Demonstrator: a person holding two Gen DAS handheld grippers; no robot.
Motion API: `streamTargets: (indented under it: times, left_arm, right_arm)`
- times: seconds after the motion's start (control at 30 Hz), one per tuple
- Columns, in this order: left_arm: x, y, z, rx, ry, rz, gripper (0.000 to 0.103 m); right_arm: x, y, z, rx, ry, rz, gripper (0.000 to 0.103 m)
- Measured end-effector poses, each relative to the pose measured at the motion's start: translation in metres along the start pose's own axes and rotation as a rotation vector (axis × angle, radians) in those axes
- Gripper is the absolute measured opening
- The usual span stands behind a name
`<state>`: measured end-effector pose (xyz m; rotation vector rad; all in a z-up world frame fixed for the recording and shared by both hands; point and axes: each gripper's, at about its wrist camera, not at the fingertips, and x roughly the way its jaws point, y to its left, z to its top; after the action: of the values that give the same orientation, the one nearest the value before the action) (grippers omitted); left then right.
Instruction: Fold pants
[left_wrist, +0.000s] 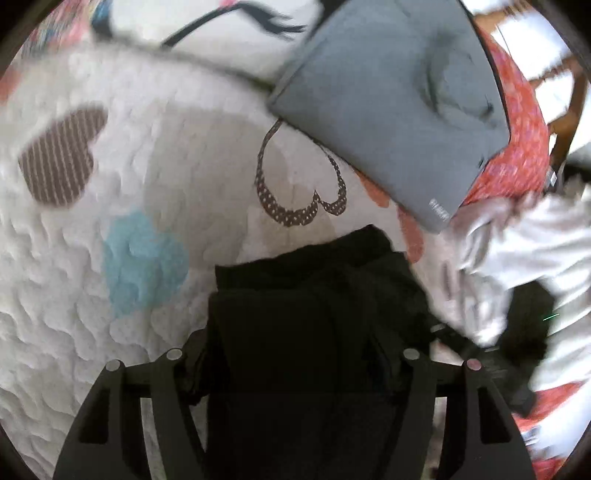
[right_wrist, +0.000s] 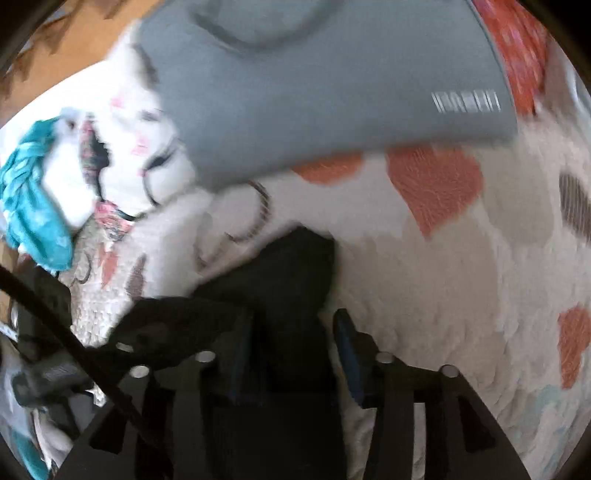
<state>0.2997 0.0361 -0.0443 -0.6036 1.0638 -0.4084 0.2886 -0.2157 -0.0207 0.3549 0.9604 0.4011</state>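
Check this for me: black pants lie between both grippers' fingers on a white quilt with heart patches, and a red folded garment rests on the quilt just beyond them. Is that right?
Not quite: the folded garment beyond the black pants is grey, not red, as both wrist views show. The rest holds: the pants lie between the fingers of the left gripper and the right gripper, on the white heart-patched quilt.

Both grippers are pointing steeply downward, the left gripper (left_wrist: 295, 354) and the right gripper (right_wrist: 291, 339) each standing with jaws partly apart, black fabric lying between the fingers.
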Motion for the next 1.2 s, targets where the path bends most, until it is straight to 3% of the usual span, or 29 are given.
streamTargets:
  times: [0.1, 0.2, 0.27, 0.33, 0.43, 0.53, 0.63, 0.67, 0.8, 1.03, 1.2]
  left_arm:
    - [-0.022, 0.002, 0.007, -0.03, -0.052, -0.018, 0.065]
    - [-0.047, 0.004, 0.012, -0.071, -0.142, 0.012, 0.065]
    - [-0.062, -0.002, 0.01, -0.062, -0.225, 0.042, 0.065]
    - [-0.066, -0.013, 0.009, -0.032, -0.253, -0.007, 0.065]
    - [-0.058, -0.032, 0.005, 0.024, -0.234, -0.083, 0.067]
    - [-0.026, -0.028, 0.002, 0.023, -0.147, 0.003, 0.067]
    - [0.001, -0.011, 0.001, -0.005, -0.093, 0.107, 0.068]
    - [0.002, -0.009, 0.001, -0.006, -0.093, 0.117, 0.073]
    - [-0.009, -0.014, 0.001, 0.007, -0.106, 0.128, 0.074]
    - [-0.071, -0.044, -0.026, 0.15, -0.273, 0.253, 0.074]
    - [-0.12, -0.063, -0.077, 0.249, -0.423, 0.362, 0.074]
  right_arm:
    - [-0.013, -0.009, 0.005, 0.043, -0.031, 0.001, 0.057]
    - [-0.044, 0.0, 0.011, 0.034, -0.136, -0.015, 0.058]
    - [-0.054, 0.005, 0.012, 0.036, -0.156, 0.041, 0.058]
    - [-0.057, 0.008, 0.012, 0.041, -0.145, 0.112, 0.058]
    - [-0.045, 0.008, 0.007, 0.09, -0.083, 0.229, 0.058]
    - [-0.025, -0.001, 0.0, 0.151, -0.012, 0.278, 0.058]
    - [-0.01, -0.01, -0.007, 0.162, 0.02, 0.243, 0.057]
    - [-0.007, -0.012, -0.008, 0.171, 0.024, 0.246, 0.057]
    - [-0.02, -0.002, -0.003, 0.134, -0.004, 0.194, 0.058]
    - [-0.069, 0.004, -0.03, 0.101, -0.057, 0.076, 0.062]
    - [-0.109, 0.002, -0.066, 0.116, -0.092, 0.036, 0.063]
